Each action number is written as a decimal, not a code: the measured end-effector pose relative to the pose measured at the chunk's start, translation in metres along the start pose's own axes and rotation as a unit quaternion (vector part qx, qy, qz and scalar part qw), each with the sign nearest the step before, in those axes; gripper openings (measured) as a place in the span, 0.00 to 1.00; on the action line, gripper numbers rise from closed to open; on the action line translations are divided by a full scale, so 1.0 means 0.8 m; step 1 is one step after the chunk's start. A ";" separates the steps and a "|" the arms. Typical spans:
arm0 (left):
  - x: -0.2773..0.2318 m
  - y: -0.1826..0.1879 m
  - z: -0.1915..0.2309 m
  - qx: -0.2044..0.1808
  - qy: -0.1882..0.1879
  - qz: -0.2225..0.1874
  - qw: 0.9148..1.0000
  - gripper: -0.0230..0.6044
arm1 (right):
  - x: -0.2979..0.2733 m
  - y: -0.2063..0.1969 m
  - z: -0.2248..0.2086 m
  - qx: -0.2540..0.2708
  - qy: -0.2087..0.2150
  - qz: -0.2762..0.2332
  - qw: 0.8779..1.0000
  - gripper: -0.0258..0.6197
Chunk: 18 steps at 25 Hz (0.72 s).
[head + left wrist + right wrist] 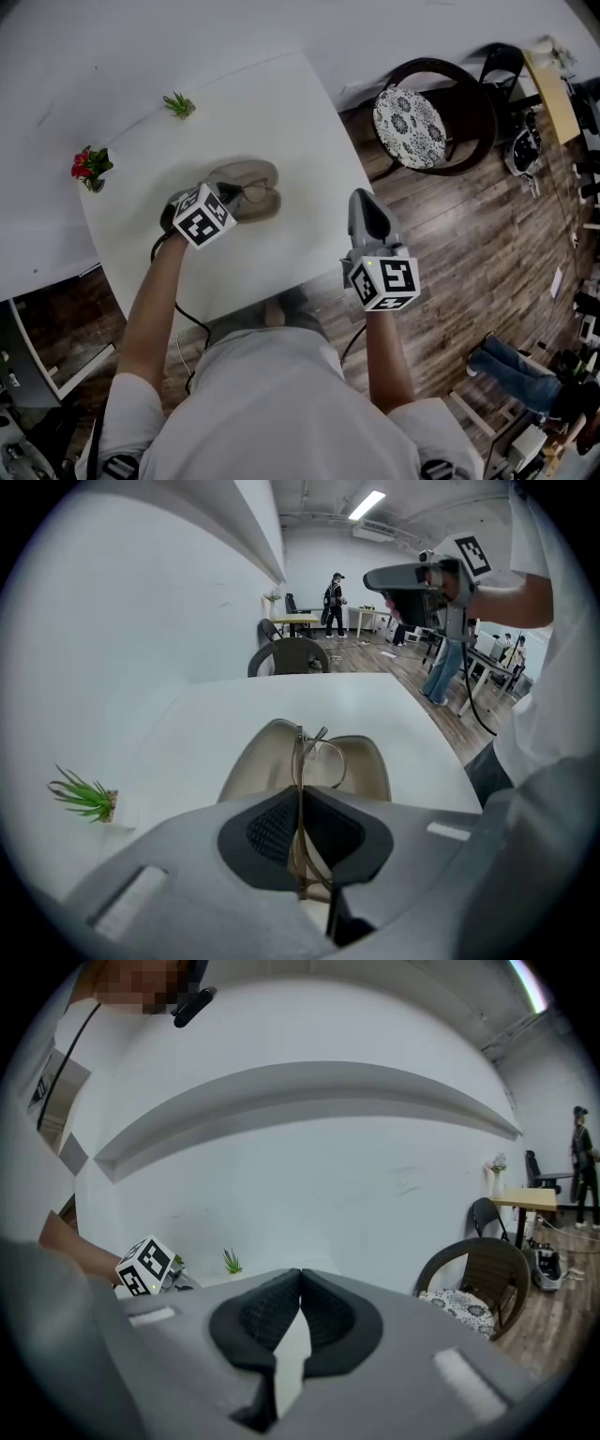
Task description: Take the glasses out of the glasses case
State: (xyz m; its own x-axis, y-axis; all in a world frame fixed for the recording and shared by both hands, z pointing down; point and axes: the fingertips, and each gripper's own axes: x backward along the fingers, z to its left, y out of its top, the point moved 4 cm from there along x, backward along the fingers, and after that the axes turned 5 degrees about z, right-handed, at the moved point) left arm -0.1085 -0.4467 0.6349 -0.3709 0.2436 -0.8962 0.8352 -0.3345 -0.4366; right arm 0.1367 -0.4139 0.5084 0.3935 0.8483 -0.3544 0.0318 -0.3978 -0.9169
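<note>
We are clamping our left tongs (299, 799) on the glasses (323, 752) over the open glasses case (253, 766). Our right tongs (300, 1277) are hovering pressed together, empty.

The surface (300, 122) is lying mostly bare around the open glasses case (255, 175); only a green plant (179, 105) and red flowers (90, 167) are standing along its edge by the wall (84, 56), a chair (441, 112) sitting well off right

Left gripper (232, 199) hangs over the glasses case (259, 174) (white table (281, 103)).
</note>
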 end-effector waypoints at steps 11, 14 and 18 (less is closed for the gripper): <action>0.063 0.005 0.001 0.058 0.073 -0.056 0.994 0.07 | 0.021 0.015 0.016 0.008 0.017 -0.021 1.000 0.04; 0.083 0.006 0.002 0.074 0.098 -0.077 0.989 0.07 | 0.027 0.021 0.021 0.012 0.022 -0.027 0.999 0.04; 0.115 0.009 0.002 0.097 0.137 -0.111 0.979 0.07 | 0.036 0.030 0.026 0.015 0.026 -0.035 0.999 0.04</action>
State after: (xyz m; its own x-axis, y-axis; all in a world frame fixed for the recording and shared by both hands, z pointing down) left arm -0.1372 -0.4278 0.5496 -0.3887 0.5568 -0.7341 0.6435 -0.4062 -0.6488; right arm 0.1300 -0.3917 0.4725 0.4388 0.8538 -0.2801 0.0339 -0.3272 -0.9444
